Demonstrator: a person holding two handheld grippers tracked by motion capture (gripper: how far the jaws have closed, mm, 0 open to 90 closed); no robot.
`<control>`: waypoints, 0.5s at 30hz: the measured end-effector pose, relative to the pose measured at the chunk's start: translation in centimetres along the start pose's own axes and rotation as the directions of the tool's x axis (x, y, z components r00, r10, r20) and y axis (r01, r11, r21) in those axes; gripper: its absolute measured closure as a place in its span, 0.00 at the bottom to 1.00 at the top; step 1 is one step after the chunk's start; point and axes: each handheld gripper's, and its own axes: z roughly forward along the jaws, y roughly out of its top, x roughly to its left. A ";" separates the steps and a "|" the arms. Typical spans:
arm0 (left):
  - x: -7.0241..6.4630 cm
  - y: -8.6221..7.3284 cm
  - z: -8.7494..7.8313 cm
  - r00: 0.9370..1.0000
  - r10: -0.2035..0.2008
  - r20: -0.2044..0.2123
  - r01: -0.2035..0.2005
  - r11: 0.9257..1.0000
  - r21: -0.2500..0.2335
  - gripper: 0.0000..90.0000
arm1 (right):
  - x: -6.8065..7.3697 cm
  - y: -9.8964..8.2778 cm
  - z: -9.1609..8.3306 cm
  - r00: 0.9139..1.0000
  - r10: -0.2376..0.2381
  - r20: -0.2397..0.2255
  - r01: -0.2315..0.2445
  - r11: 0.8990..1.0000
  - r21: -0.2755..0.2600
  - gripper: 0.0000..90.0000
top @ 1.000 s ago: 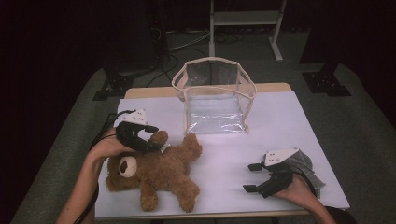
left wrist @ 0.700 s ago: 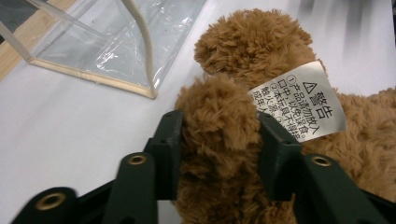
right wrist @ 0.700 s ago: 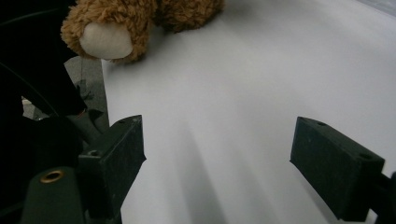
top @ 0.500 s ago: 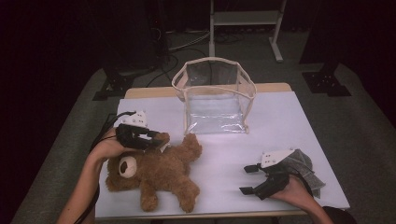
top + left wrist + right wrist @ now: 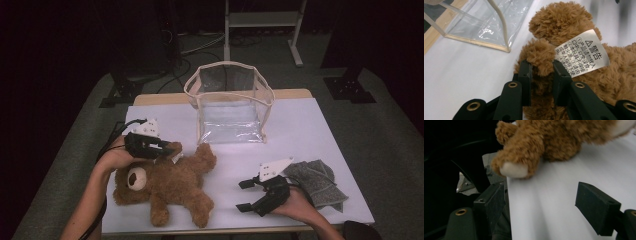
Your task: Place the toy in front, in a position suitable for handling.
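Observation:
A brown teddy bear lies on its back on the white table, head to the left. My left gripper is shut on the bear's raised paw; the brown fur is pinched between both jaws, beside a white warning label. My right gripper is at the front right, pointing left at the bear's leg. Its jaws have just been closing a little but stand wide, with bare table between them.
A clear plastic bag with beige trim stands open at the back middle of the table, also close by in the left gripper view. A grey cloth lies behind the right hand. The table's front edge is near both forearms.
The right gripper has moved left across the table toward the bear, away from the grey cloth. The left gripper's jaws have closed on the paw; that hand has stayed in place.

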 end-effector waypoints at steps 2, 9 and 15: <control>0.0 0.0 0.0 1.000 0.003 0.003 -0.003 1.000 -0.001 0.81 | 0.3 0.8 0.7 1.000 -0.013 -0.017 0.013 1.000 0.000 0.25; 0.0 -0.1 -0.3 1.000 0.000 0.004 0.000 1.000 -0.005 0.81 | 1.2 3.3 3.9 0.995 -0.070 -0.069 0.071 0.997 0.018 0.26; 0.0 -0.2 -0.3 1.000 -0.003 0.004 0.003 1.000 -0.013 0.81 | 1.3 4.0 6.4 0.993 -0.071 -0.094 0.076 0.995 0.057 0.26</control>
